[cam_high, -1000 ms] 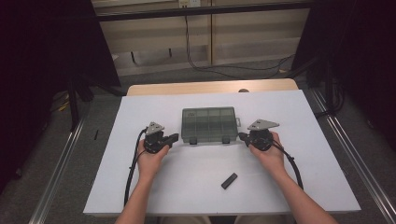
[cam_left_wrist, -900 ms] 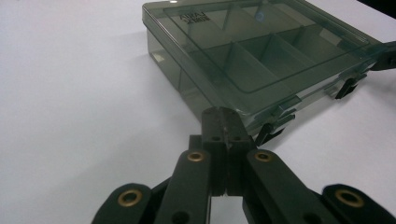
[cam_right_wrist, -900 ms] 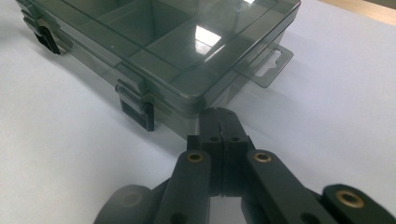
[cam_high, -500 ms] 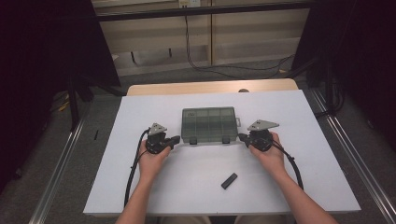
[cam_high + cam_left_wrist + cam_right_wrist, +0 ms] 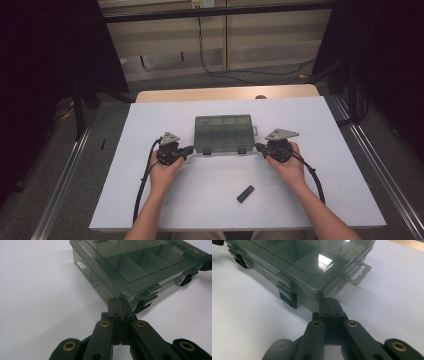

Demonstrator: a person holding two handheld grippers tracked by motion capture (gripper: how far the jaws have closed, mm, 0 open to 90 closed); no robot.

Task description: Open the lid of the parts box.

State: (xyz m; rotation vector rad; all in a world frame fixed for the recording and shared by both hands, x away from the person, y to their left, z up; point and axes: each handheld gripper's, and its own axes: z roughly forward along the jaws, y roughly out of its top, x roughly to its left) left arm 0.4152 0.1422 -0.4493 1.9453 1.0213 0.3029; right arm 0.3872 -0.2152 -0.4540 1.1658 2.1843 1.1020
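Observation:
A dark see-through compartment box [image 5: 223, 134] with its lid down lies in the middle of the white table [image 5: 150, 120]. My left gripper [image 5: 190, 150] is shut, its tip at the box's near left corner [image 5: 125, 293], beside a black latch [image 5: 142, 305]. My right gripper [image 5: 258, 146] is shut too, its tip at the near right corner [image 5: 317, 297], beside the other latch [image 5: 288, 298]. Nothing is held between either pair of jaws. Whether the tips touch the box I cannot tell.
A small black block [image 5: 245, 193] lies on the table nearer the person, between the forearms. A hang tab [image 5: 355, 273] sticks out of the box's right side. Metal rails run down both sides of the table, and a wooden strip [image 5: 225, 93] borders the far edge.

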